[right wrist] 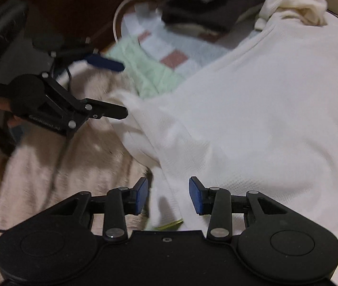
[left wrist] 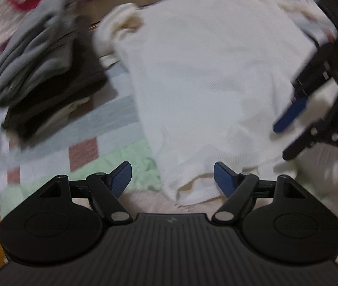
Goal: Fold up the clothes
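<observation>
Inspector A: Where is the garment?

Inspector B: The white shirt [left wrist: 207, 76] lies spread on the bed, over a checked blanket [left wrist: 111, 119]. Its long axis runs from the collar, bunched at the far end, to the hem at the near end. A stack of dark folded clothes [left wrist: 42, 78] sits beside it, apart.

Inspector A: State of the jaws?

Inspector B: Left gripper [left wrist: 172, 178]: jaws released and wide, nothing pressed; the hem lies just ahead, between and below the pads. Right gripper [right wrist: 169, 196]: jaws parted, empty; the shirt's side edge runs up between them, ungripped.

Inspector A: Which hand is nearer?

Inspector B: Both stand at the near edge, the left at the hem corner, the right at the opposite side. In my judgement, the next fold turns on lifting that hem toward the collar.
</observation>
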`<state>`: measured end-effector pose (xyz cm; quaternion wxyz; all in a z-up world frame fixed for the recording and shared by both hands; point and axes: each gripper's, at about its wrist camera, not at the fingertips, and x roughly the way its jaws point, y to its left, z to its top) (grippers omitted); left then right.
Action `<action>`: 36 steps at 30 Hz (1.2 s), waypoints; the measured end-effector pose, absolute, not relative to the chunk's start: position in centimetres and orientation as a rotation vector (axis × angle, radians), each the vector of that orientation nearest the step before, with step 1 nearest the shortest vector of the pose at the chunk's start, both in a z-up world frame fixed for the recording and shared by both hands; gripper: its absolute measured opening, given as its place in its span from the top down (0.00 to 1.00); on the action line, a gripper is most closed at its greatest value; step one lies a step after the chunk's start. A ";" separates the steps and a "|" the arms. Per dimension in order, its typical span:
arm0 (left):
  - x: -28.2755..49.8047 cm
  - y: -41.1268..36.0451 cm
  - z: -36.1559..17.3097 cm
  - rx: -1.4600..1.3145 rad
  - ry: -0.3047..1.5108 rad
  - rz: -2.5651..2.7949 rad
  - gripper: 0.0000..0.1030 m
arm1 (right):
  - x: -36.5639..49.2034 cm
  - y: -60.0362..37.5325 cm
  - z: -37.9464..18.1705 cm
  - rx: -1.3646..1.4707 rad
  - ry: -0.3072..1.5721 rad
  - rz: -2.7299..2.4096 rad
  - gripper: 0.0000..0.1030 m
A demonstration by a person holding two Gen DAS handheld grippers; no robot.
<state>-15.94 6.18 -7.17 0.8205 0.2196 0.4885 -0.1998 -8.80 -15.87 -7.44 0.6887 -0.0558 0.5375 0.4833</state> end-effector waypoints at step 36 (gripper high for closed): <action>-14.6 8.6 -6.1 0.331 0.897 -0.606 0.47 | -8.5 -16.1 -6.2 -0.174 0.798 1.185 0.96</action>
